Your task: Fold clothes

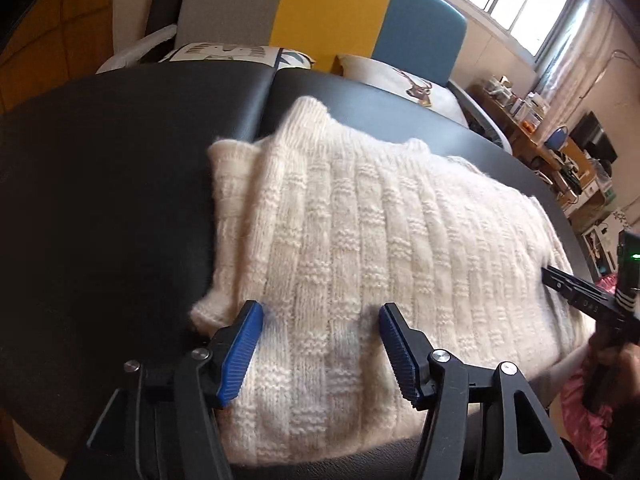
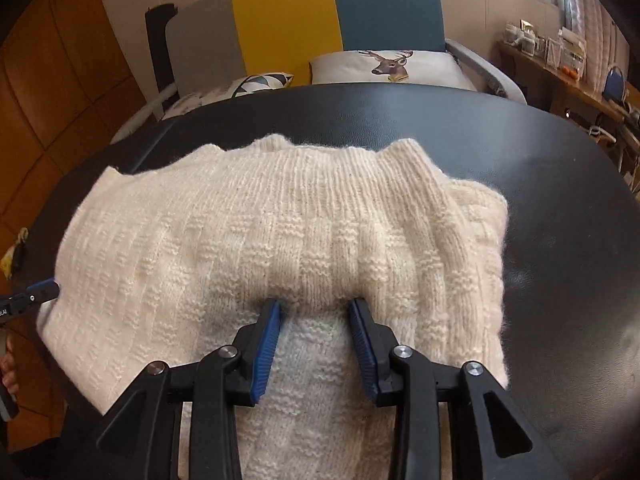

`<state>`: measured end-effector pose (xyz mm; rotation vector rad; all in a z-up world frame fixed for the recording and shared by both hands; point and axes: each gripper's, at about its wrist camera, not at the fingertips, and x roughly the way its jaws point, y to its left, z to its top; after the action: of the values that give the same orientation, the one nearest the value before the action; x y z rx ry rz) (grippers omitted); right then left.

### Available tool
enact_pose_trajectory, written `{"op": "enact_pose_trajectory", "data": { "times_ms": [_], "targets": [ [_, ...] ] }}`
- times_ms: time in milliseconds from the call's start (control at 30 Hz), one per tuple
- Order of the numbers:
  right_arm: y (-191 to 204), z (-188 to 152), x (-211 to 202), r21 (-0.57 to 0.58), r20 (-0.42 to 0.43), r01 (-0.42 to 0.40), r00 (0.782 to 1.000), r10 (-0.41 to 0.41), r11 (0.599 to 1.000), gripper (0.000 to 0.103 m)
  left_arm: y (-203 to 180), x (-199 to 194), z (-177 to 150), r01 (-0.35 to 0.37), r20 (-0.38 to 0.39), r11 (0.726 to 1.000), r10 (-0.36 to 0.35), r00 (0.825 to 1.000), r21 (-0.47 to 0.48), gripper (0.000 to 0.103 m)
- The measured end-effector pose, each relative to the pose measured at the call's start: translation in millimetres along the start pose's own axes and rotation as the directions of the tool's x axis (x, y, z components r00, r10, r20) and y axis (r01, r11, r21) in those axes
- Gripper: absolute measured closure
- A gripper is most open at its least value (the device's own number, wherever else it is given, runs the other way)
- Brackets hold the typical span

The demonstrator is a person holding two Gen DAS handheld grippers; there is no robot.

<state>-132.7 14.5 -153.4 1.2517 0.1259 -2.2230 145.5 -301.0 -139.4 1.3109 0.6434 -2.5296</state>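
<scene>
A cream knitted sweater [image 1: 380, 220] lies folded on a black padded table [image 1: 100, 200], its ribbed hem toward the far side. My left gripper [image 1: 320, 306] is open over the sweater's near left part, blue pads wide apart with only flat knit under them. In the right wrist view my right gripper [image 2: 315, 302] stands open at the near edge of the sweater's [image 2: 240, 240] top fold. Its tips touch that edge, and a lower layer shows between the pads. A blue fingertip [image 2: 44, 290] of the left gripper shows at the sweater's left edge.
Behind the table [image 2: 560, 200] is a seat with a grey, yellow and blue back [image 2: 288, 20] and a deer cushion [image 2: 392, 66]. A cluttered wooden desk [image 1: 552, 148] runs along the right. Pink cloth [image 1: 580, 420] and a person's hand [image 1: 608, 360] are at the near right.
</scene>
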Motion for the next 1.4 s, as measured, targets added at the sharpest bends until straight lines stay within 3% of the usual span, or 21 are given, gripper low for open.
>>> {"op": "enact_pose_trajectory", "data": {
  "times_ms": [133, 300, 467, 600, 833, 967, 1100, 1233, 1333, 1400],
  "targets": [
    [-4, 7, -14, 0.025, 0.026, -0.037, 0.999, 0.036, 0.999, 0.067, -2, -16, 16, 0.065, 0.045, 0.998, -0.065, 0.997, -0.019, 0.041],
    [-9, 32, -26, 0.025, 0.062, -0.027, 0.998, 0.025, 0.999, 0.067, -12, -10, 58, 0.067, 0.088, 0.997, -0.069, 0.994, 0.022, 0.041],
    [-28, 55, -3, 0.064, 0.021, 0.032, 0.999, -0.033, 0.997, 0.067, -16, 27, 91, 0.035, 0.044, 0.998, -0.037, 0.998, 0.058, 0.041],
    [-54, 48, 24, 0.153, -0.045, 0.005, 0.999, 0.002, 0.988, 0.067, 0, 62, 91, -0.002, -0.054, 1.000, 0.002, 0.999, 0.010, 0.040],
    [-65, 44, 15, 0.189, -0.015, -0.070, 0.997, 0.074, 0.979, 0.068, 1, 53, 85, 0.026, -0.022, 1.000, -0.026, 0.999, -0.015, 0.038],
    [-52, 61, -3, 0.150, 0.044, -0.055, 0.998, 0.049, 0.987, 0.067, 28, 27, 92, 0.097, 0.033, 0.984, -0.093, 0.995, -0.149, 0.038],
    [-26, 76, -14, 0.080, 0.081, -0.070, 0.995, 0.064, 0.994, 0.067, 72, -2, 98, 0.065, 0.093, 0.967, -0.043, 0.995, -0.247, 0.038],
    [11, 71, -10, -0.014, 0.058, -0.088, 0.994, 0.089, 0.996, 0.067, 117, -20, 96, 0.043, 0.101, 0.952, -0.013, 0.995, -0.302, 0.038],
    [31, 58, -3, -0.041, 0.019, -0.110, 0.994, 0.110, 0.993, 0.066, 141, -19, 85, 0.123, 0.073, 0.931, -0.104, 0.992, -0.343, 0.034],
    [38, 47, 3, -0.048, -0.007, -0.119, 0.993, 0.119, 0.992, 0.066, 148, -7, 78, 0.235, 0.055, 0.892, -0.232, 0.971, -0.387, 0.033]
  ]
}}
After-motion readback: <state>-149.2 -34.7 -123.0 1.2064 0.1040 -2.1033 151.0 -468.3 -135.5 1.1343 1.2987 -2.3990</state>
